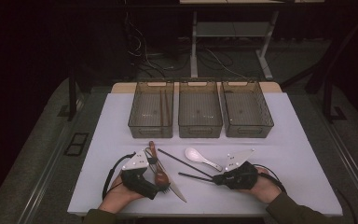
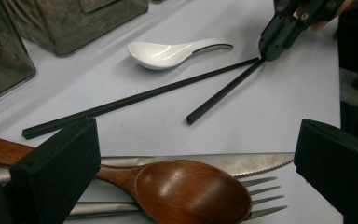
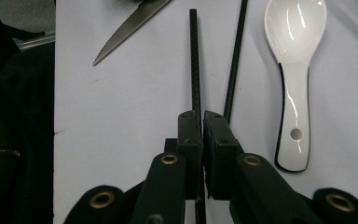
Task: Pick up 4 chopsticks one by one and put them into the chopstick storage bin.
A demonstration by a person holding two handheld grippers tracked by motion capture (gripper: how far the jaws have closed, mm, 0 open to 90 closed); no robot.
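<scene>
Right gripper fingers clamped on black chopstick, just left of white spoon. Thin, stiff, light, likely slippery; end grip may let it pivot. Left gripper fingers wide, holding nothing.

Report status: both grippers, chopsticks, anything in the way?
Right gripper shut on black chopstick. Left gripper open over wooden spoon. Second chopstick and white spoon close alongside.

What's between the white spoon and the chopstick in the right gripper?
The second black chopstick. In the right gripper view it lies between the white spoon and the clamped chopstick, with bare table either side. The high view agrees.
</scene>
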